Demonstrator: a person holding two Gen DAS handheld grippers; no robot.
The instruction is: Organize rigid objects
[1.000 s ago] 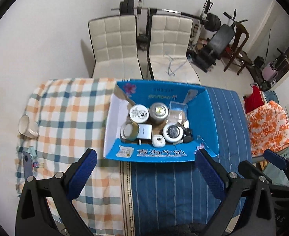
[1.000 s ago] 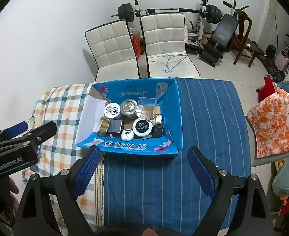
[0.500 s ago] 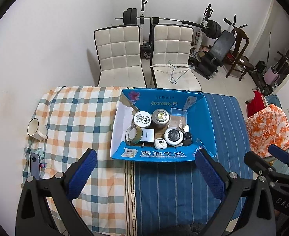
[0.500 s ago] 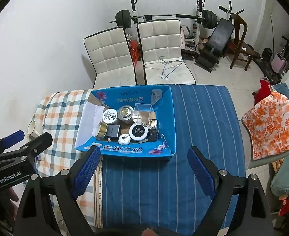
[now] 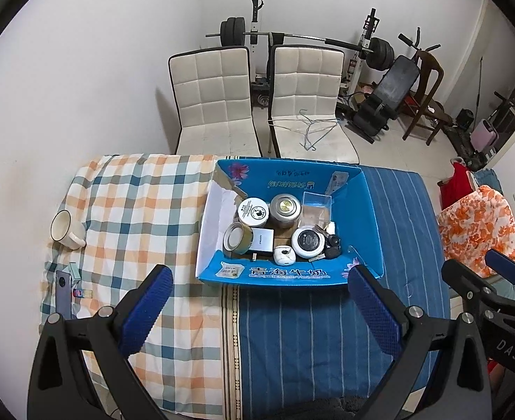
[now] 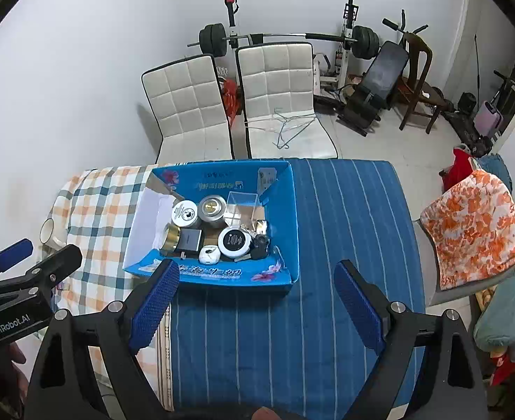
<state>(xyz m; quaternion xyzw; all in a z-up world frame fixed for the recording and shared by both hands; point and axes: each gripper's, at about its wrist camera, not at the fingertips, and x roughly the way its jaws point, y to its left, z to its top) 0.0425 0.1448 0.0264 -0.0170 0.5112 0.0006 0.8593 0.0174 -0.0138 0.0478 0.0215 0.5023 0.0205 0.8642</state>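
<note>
A blue cardboard box [image 5: 357, 217] [image 6: 285, 210] stands on the cloth-covered table. It holds a white round tin [image 5: 254, 211], a metal tin [image 5: 285, 209], a tape roll [image 5: 235, 239], a dark card box [image 5: 263, 240], a clear plastic box [image 5: 315, 203], a white-rimmed black disc [image 5: 308, 241], a small white case [image 5: 283, 254] and black keys [image 5: 331, 247]. My left gripper [image 5: 259, 306] is open and empty, high above the table in front of the box. My right gripper [image 6: 255, 301] is open and empty too, likewise back from the box.
A white mug [image 5: 63, 229], a phone [image 5: 63, 292] and small items lie on the checked cloth at the left edge. Two white chairs [image 5: 215, 105] stand behind the table, one with wire hangers [image 5: 313, 129]. Gym gear fills the back right. An orange floral cloth [image 6: 471, 227] covers a chair on the right.
Both grippers have risen and drawn back from the box, so the table and box look smaller and lower. Nothing in the box has moved. Both stay open.
</note>
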